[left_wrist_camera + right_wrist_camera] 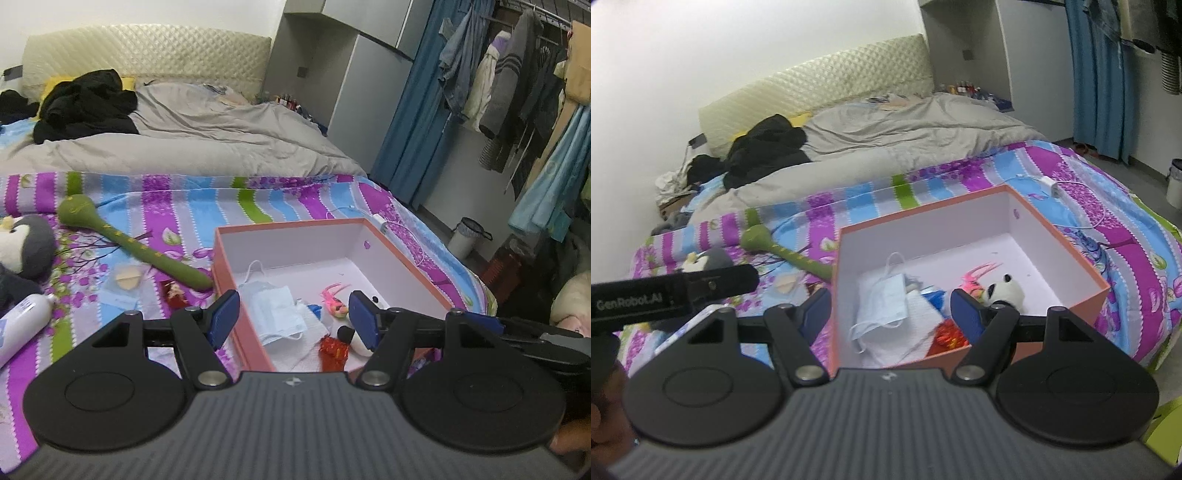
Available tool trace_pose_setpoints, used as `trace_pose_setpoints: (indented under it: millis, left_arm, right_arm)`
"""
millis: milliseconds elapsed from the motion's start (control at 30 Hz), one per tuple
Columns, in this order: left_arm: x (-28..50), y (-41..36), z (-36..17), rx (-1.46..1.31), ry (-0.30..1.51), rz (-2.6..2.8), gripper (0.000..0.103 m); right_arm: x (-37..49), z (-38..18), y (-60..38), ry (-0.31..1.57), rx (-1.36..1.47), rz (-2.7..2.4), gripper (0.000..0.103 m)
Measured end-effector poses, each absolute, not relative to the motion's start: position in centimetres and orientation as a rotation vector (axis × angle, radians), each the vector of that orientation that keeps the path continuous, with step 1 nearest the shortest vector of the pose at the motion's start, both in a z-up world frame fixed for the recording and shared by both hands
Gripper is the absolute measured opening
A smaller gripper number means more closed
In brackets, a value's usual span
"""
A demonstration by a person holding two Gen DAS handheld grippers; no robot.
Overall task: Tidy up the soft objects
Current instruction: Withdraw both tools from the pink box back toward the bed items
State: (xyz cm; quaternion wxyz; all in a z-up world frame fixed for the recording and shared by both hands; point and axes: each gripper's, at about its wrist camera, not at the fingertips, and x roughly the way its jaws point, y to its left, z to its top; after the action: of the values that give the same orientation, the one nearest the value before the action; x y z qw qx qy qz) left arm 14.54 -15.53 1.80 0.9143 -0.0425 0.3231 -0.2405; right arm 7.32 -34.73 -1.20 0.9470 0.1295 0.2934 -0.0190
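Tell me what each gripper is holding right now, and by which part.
Nothing is held. The left gripper and the right gripper both stand open and empty above the orange box.

Dim, flat indoor light with soft shadows; both fisheye views look slightly soft and bend strongly at the edges.

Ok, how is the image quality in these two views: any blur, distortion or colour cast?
Left wrist view: strong fisheye bending, headboard bowed; box and green plush fairly sharp, hanging clothes softer, bluish indoor cast. Right wrist view: softer overall, dark vignette at the corners, the bed tilted, the panda slightly smeared, no glare.
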Motion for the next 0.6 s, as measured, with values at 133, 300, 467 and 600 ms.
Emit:
trace_pose_setpoints:
  millis: [133, 300, 467, 600]
  left_arm:
    - [12.4, -13.3, 1.8, -0.097, 0.660, -0.476, 0.071]
    - [9.8, -10.3, 1.1, -0.087, 0.664, -0.443, 0.071]
    - [7.7, -7.1, 0.5, -0.103, 0.667, -0.396, 0.070]
    - [6.5, -4.4, 0.3, -0.124, 0.666, -0.360, 0.071]
  right_arm:
    - [5.7, -1.1, -33.1, 0.571, 0.264, -0.026, 0.073]
    - [4.0, -1.6, -30.7, 0.567, 0.240, -0.004, 0.073]
    - [3.2, -2.4, -28.1, 0.583, 0.214, 0.005, 0.073]
    - [2.9, -3.0, -26.2, 0.584, 0.211, 0.034, 0.073]
